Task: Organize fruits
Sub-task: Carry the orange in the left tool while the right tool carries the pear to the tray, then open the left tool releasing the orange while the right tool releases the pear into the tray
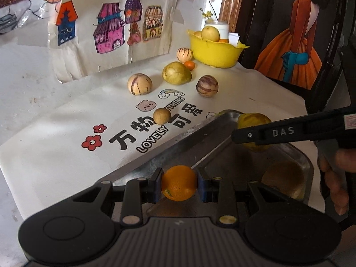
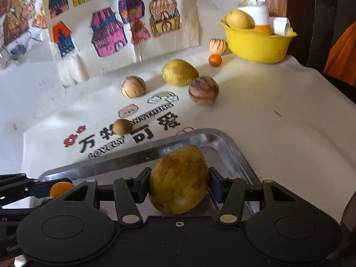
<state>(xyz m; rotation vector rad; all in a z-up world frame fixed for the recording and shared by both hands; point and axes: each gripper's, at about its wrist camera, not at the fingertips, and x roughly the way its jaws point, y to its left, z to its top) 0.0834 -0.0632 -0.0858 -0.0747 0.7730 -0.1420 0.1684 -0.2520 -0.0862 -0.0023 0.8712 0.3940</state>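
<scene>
My left gripper (image 1: 179, 183) is shut on an orange (image 1: 179, 182) and holds it over the near corner of the metal tray (image 1: 213, 138). My right gripper (image 2: 179, 185) is shut on a yellow-green mango (image 2: 179, 179) above the same tray (image 2: 224, 146); that mango (image 1: 253, 120) and the right gripper's side show in the left wrist view. On the white cloth lie a pear (image 1: 176, 73), two striped melons (image 1: 139, 84) (image 1: 207, 86), a small brown fruit (image 1: 162, 116), a third striped melon (image 1: 184, 54) and a small orange (image 1: 189, 65).
A yellow bowl (image 1: 214, 53) with fruit stands at the back right, with a white jar (image 1: 219, 27) behind it. A painted paper with houses (image 1: 106, 26) hangs on the back wall. A dark framed painting (image 1: 293, 31) stands at the right edge.
</scene>
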